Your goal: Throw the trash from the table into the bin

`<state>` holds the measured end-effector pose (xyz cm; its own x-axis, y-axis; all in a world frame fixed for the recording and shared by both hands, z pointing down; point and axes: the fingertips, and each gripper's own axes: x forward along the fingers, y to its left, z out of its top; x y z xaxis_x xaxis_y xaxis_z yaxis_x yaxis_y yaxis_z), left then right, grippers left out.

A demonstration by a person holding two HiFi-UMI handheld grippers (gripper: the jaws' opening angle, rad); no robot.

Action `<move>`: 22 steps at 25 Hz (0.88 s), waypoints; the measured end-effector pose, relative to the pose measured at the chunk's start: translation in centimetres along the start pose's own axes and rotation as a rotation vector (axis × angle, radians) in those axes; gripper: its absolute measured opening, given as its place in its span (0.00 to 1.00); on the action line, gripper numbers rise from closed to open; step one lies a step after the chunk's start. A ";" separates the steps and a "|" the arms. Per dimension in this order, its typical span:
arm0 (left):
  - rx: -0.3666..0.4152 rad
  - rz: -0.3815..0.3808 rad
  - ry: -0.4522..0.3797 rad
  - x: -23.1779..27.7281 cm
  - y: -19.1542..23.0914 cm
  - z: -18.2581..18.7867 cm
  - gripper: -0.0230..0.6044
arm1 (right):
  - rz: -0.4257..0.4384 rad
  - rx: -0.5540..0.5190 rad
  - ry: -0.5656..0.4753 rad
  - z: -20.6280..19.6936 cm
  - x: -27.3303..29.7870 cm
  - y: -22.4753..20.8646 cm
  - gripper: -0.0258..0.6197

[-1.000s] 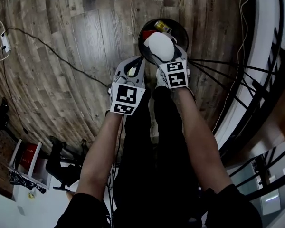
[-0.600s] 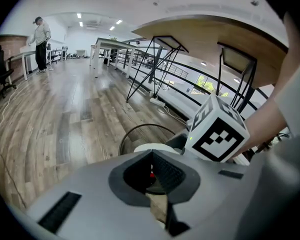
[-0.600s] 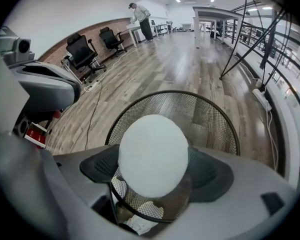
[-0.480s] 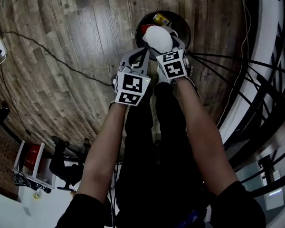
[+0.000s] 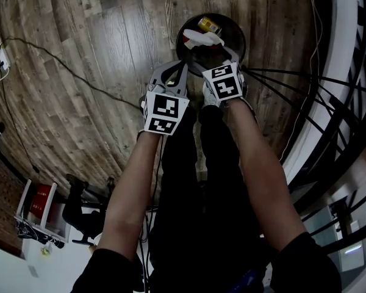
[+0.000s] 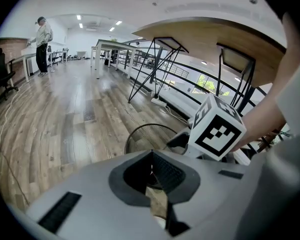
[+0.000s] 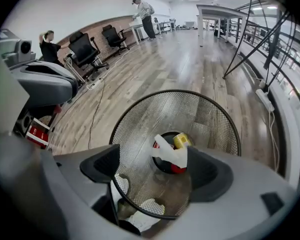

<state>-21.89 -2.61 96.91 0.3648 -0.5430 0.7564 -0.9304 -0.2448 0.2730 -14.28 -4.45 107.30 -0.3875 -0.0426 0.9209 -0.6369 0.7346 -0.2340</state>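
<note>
A round black mesh bin (image 5: 236,34) is seen standing on a wooden floor (image 5: 97,47), with white crumpled trash (image 5: 200,39) and a yellow can (image 5: 208,25) inside. The left gripper (image 5: 172,73) and right gripper (image 5: 217,57) are held side by side at its near rim.

Left forearm (image 5: 131,191) and right forearm (image 5: 256,163) extended forward, side by side. left gripper (image 5: 172,72): jaws together, nothing between. right gripper (image 5: 221,57), just beside, slightly farther: jaws apart, empty.
</note>
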 end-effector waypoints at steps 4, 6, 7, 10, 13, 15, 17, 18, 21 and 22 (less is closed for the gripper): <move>0.006 0.009 -0.018 -1.4 0.0 1.5 0.05 | -0.006 -0.008 -0.028 1.1 -1.7 0.2 0.49; 0.013 0.010 -0.029 -2.4 -0.3 2.6 0.05 | -0.018 -0.006 -0.045 1.6 -3.0 0.2 0.31; 0.016 0.011 -0.030 -2.9 -0.4 3.1 0.05 | -0.013 -0.006 -0.049 1.9 -3.8 0.4 0.25; 0.025 0.016 -0.029 -4.3 -0.7 4.1 0.05 | 0.005 -0.025 -0.062 2.9 -6.0 1.1 0.09; 0.034 0.023 -0.040 -6.2 -1.1 5.4 0.05 | 0.014 -0.026 -0.080 3.8 -8.4 1.9 0.06; 0.037 0.030 -0.049 -7.5 -1.3 6.5 0.05 | 0.017 -0.028 -0.094 4.5 -10.0 2.4 0.06; 0.037 0.036 -0.066 -8.8 -1.9 7.9 0.05 | 0.018 -0.021 -0.108 5.0 -11.8 2.8 0.06; 0.037 0.038 -0.076 -9.5 -2.2 8.6 0.05 | 0.017 -0.017 -0.116 5.2 -12.8 3.0 0.06; 0.041 0.045 -0.091 -11.4 -3.2 10.1 0.05 | 0.018 -0.015 -0.137 5.8 -15.4 3.7 0.06; 0.040 0.050 -0.093 -12.1 -3.5 10.5 0.05 | 0.017 -0.015 -0.144 6.0 -16.3 4.0 0.06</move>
<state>-22.67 -3.66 80.59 0.3219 -0.6269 0.7095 -0.9458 -0.2468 0.2110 -14.50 -4.93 89.51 -0.4907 -0.1257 0.8622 -0.6195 0.7462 -0.2438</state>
